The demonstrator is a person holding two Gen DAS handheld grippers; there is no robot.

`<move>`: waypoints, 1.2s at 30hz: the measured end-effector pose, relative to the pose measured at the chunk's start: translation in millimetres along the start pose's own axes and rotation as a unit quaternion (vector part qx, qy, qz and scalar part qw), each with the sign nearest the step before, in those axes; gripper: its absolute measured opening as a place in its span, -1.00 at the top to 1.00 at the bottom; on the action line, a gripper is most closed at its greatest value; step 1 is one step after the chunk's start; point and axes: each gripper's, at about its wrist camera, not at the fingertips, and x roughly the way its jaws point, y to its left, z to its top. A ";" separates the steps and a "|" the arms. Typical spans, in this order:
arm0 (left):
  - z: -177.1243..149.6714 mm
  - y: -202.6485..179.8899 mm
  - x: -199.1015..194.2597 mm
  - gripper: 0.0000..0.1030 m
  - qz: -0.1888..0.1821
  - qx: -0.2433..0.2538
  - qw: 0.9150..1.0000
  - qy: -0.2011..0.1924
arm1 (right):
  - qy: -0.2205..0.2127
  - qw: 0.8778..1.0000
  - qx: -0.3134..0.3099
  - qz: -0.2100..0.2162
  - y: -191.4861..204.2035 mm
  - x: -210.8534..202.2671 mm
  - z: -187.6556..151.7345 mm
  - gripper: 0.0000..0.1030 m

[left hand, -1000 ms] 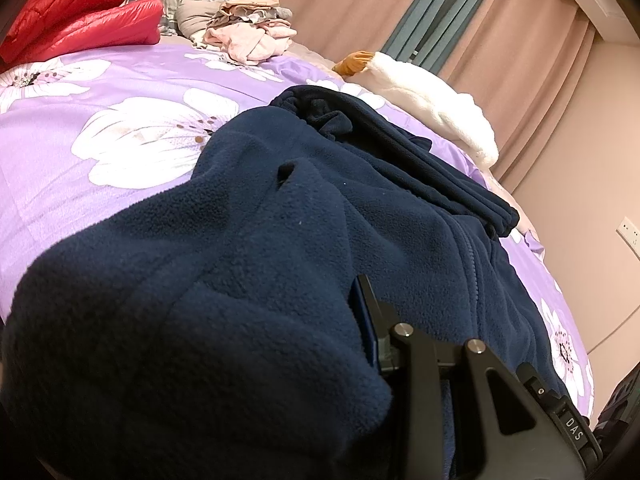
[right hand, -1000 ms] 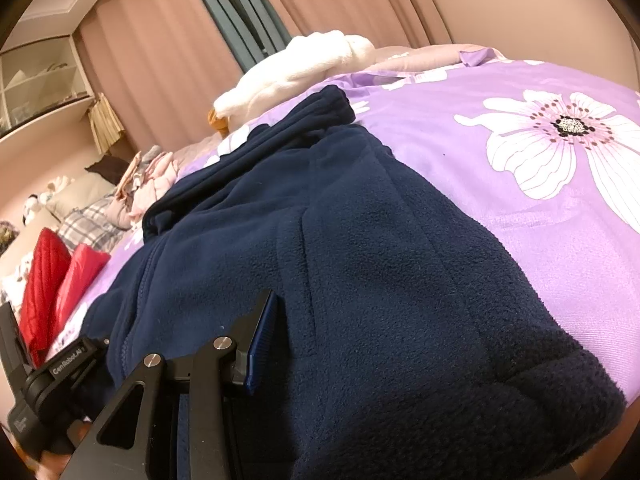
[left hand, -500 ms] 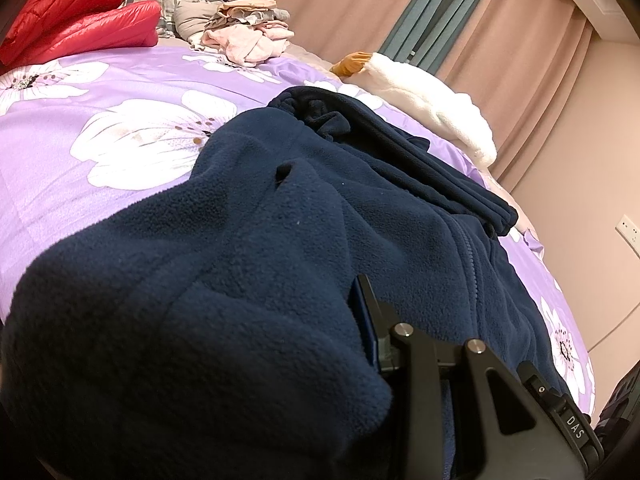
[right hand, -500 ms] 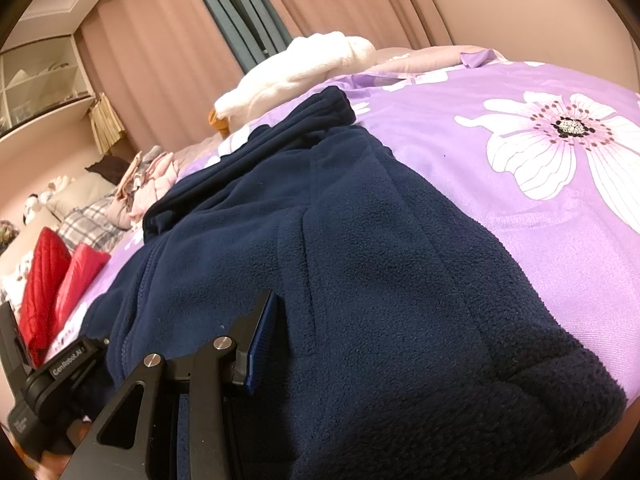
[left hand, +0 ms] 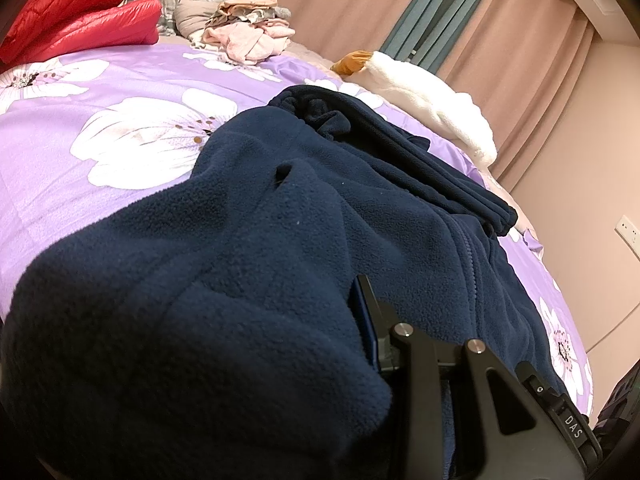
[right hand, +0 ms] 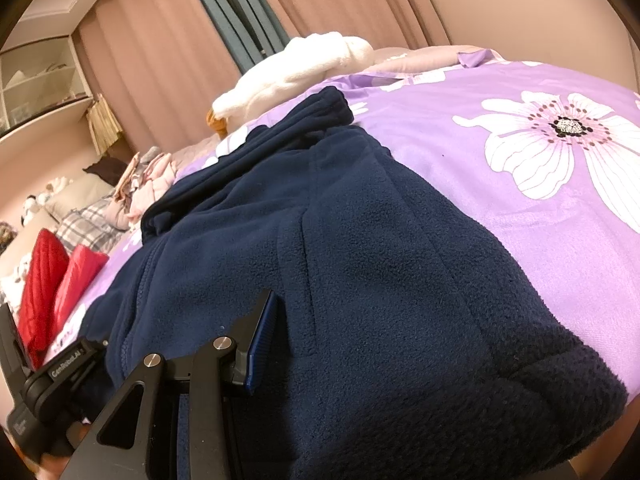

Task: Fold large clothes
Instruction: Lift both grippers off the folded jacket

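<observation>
A navy fleece jacket (left hand: 280,248) lies spread on the purple flowered bedspread (left hand: 80,152), its zip running up the middle; it also fills the right wrist view (right hand: 380,264). My left gripper (left hand: 360,320) is shut on the jacket's near hem, with fleece bunched over one finger so only the right finger (left hand: 370,320) shows. My right gripper (right hand: 276,328) is shut on the hem at the other side; only its left finger (right hand: 262,334) shows, the other is under the fleece. The left gripper's body shows at the lower left of the right wrist view (right hand: 60,376).
A white fluffy garment (left hand: 436,104) lies beyond the jacket near the curtains. A pile of pink clothes (left hand: 248,36) and red puffer items (left hand: 80,28) sit at the head of the bed. The bedspread (right hand: 540,184) stretches to the right. Wall and curtains stand close behind.
The left wrist view has dropped and shifted slightly, so the far clothes sit higher in frame. Both grippers keep their hold on the hem; the jacket has barely moved.
</observation>
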 end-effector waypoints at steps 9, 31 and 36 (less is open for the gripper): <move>42.8 -15.7 -14.4 0.48 0.012 -0.003 1.000 0.020 | 0.012 1.000 0.014 0.011 11.8 -11.9 34.4 0.55; 336.5 -85.9 209.9 -0.19 0.023 -0.094 0.991 0.095 | 0.005 0.996 0.075 0.045 48.2 208.3 311.0 -0.59; 341.5 -71.9 175.9 -0.66 0.076 -0.028 0.997 0.008 | 0.001 0.999 0.038 0.005 36.3 201.0 306.4 -0.80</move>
